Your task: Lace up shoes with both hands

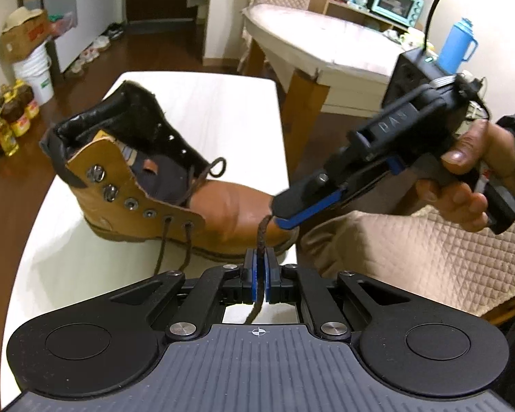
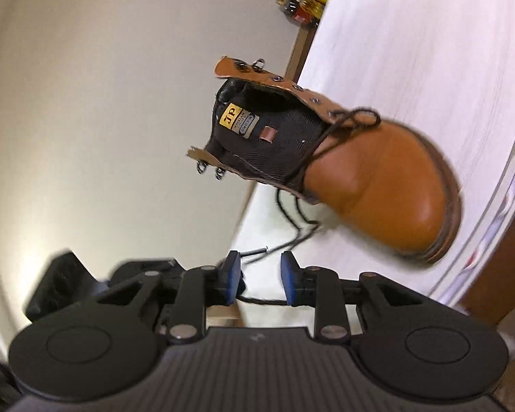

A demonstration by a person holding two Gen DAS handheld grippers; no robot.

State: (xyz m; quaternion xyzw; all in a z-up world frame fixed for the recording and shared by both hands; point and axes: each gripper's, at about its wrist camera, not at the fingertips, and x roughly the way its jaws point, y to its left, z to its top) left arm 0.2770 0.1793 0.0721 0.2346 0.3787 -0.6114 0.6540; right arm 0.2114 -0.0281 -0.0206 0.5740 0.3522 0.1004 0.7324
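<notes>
One tan leather boot with a dark padded collar, metal eyelets and hooks stands on a smooth white table, loosely threaded with a brown braided lace. The left gripper pinches that lace between blue pads. The right gripper gapes wide, lace crossing untouched between its jaws; a cloth-covered table stands behind.

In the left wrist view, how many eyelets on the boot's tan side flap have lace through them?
2. Both are on the tan flap, the lowest pair: first eyelet, second eyelet beside it. The opposite flap's eyelets are mostly hidden.
</notes>
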